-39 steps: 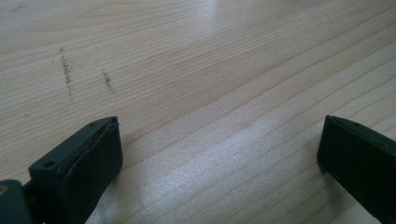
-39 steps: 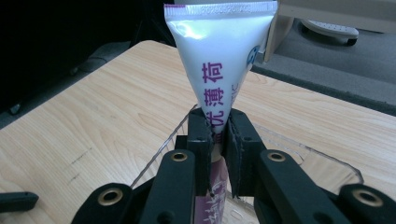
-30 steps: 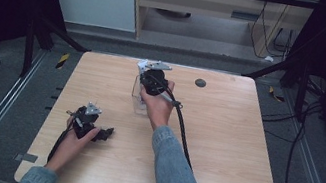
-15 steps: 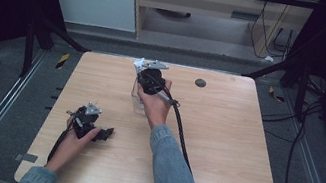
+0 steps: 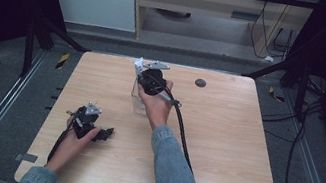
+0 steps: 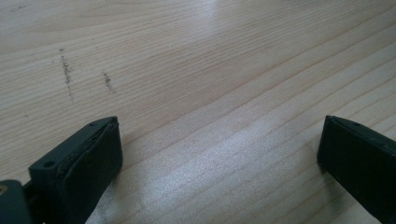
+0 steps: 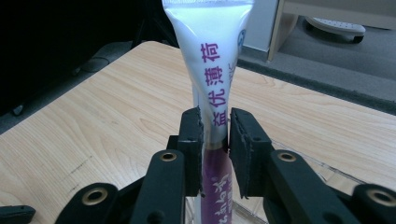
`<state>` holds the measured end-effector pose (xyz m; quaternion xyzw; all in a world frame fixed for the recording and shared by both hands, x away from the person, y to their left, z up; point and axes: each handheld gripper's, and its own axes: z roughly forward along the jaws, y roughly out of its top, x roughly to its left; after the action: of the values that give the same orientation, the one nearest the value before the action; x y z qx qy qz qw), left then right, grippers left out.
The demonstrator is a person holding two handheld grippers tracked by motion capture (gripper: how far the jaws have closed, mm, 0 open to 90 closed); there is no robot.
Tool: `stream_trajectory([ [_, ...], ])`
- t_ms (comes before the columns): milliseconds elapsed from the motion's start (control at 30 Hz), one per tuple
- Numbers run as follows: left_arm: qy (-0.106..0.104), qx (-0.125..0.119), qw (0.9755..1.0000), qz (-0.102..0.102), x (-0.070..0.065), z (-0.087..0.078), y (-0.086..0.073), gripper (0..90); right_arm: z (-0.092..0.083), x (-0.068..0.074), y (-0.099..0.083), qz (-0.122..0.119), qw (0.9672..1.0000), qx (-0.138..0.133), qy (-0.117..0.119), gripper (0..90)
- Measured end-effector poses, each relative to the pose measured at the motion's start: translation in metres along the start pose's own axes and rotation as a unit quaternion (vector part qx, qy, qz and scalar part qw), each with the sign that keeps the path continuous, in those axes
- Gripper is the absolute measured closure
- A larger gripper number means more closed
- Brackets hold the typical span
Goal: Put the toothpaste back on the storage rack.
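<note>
A: While my right gripper stands mid-table, what's between its jaws?
B: One tube, upright over a clear cup. My jaws have just been easing apart, a slim gap beside it. Left gripper: wide open, low over bare table.

Left gripper low over the counter near the front left, jaws spread wide, right gripper reaching forward on a denim-sleeved forearm, jaws just opening, narrow gap either side of an upright toothpaste tube
</note>
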<state>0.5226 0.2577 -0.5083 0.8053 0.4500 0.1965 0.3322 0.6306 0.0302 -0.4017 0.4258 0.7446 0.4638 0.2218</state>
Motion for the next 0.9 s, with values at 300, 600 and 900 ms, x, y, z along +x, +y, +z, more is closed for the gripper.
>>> stream_trajectory([
  [300,0.0,0.0,1.0,0.0,0.0,0.0,0.0,0.0,-0.0031,-0.0018,-0.0007,0.0,1.0,0.003,0.005,74.6],
  [600,0.0,0.0,1.0,0.0,0.0,0.0,0.0,0.0,-0.0049,-0.0025,0.0,0.001,1.0,0.004,0.006,74.6],
  [900,0.0,0.0,1.0,0.0,0.0,0.0,0.0,0.0,-0.0069,-0.003,0.0008,0.0,1.0,0.002,0.007,73.4],
])
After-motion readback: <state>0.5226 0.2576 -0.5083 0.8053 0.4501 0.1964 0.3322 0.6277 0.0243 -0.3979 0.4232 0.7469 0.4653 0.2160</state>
